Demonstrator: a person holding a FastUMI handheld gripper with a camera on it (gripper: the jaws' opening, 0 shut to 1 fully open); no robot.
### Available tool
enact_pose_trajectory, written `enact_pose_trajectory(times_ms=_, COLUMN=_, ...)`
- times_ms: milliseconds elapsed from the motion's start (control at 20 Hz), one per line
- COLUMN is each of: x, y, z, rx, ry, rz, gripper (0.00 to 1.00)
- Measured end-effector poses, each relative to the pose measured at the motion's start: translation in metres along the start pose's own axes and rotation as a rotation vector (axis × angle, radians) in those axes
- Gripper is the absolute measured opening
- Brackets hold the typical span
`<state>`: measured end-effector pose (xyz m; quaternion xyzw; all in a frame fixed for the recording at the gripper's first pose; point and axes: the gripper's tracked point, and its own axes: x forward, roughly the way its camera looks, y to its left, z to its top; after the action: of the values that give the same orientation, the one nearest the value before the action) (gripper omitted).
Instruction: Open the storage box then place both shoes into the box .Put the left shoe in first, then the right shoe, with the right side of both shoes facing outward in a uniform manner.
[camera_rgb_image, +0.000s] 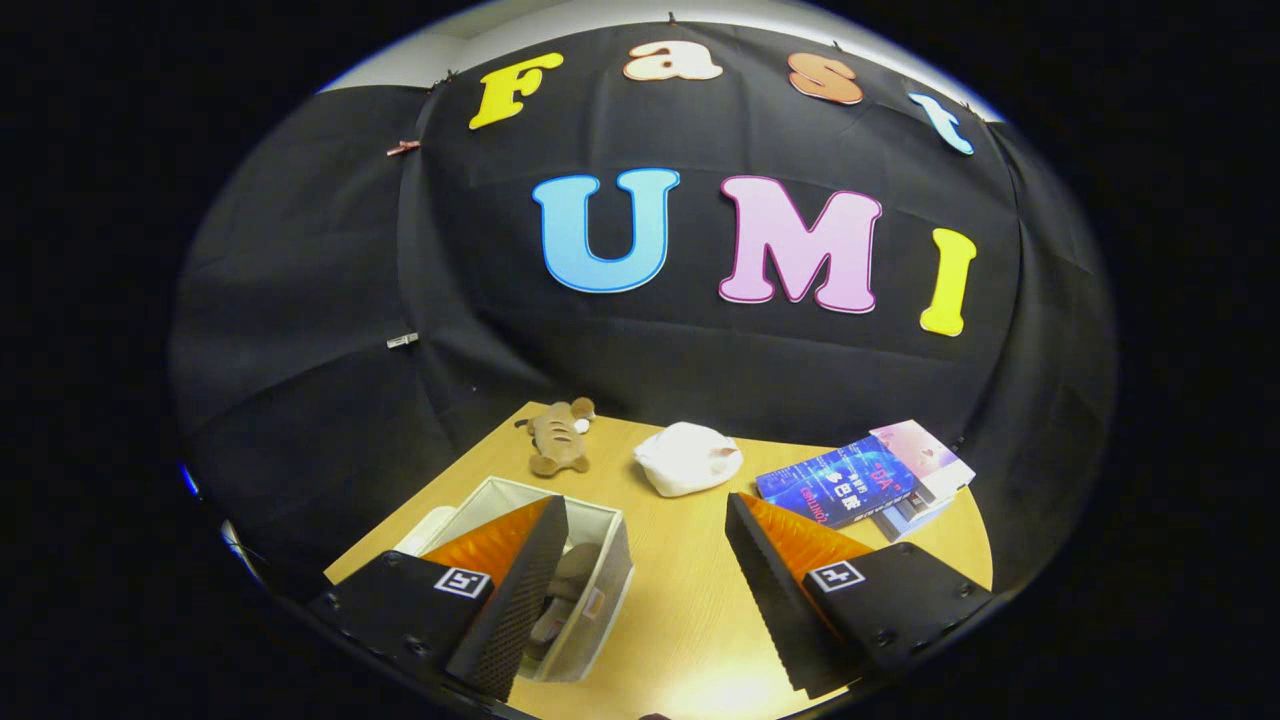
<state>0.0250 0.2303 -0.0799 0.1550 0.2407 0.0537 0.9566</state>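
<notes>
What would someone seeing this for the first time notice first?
Probably the gripper, its fingers spread wide and empty above the wooden table. Behind the left finger sits the white storage box, open, with a grey shoe inside. Beyond the fingers, near the black cloth wall, lie a brown plush toy, a white bundle and a stack of books.

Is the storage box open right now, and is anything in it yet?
Open: the storage box shows no lid, and a grey shoe sits inside. The gripper is open above the table.
</notes>
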Motion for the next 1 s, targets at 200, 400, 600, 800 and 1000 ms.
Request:
enact_pose_trajectory(times_ms=200, x=-0.028, y=-0.047, z=0.011, rx=-0.058, ry=-0.062, rz=-0.022, gripper=0.99)
enact_pose_trajectory(times_ms=400, x=-0.051, y=-0.085, z=0.014, rx=-0.069, ry=-0.081, rz=-0.033, gripper=0.98)
enact_pose_trajectory(times_ms=600, x=-0.071, y=-0.122, z=0.022, rx=-0.046, ry=-0.137, rz=-0.056, gripper=0.96)
enact_pose_trajectory(times_ms=800, x=-0.083, y=-0.151, z=0.020, rx=-0.027, ry=-0.165, rz=-0.076, gripper=0.96)
enact_pose_trajectory(times_ms=1000, x=-0.097, y=-0.169, z=0.021, rx=-0.092, ry=-0.204, rz=-0.090, gripper=0.96)
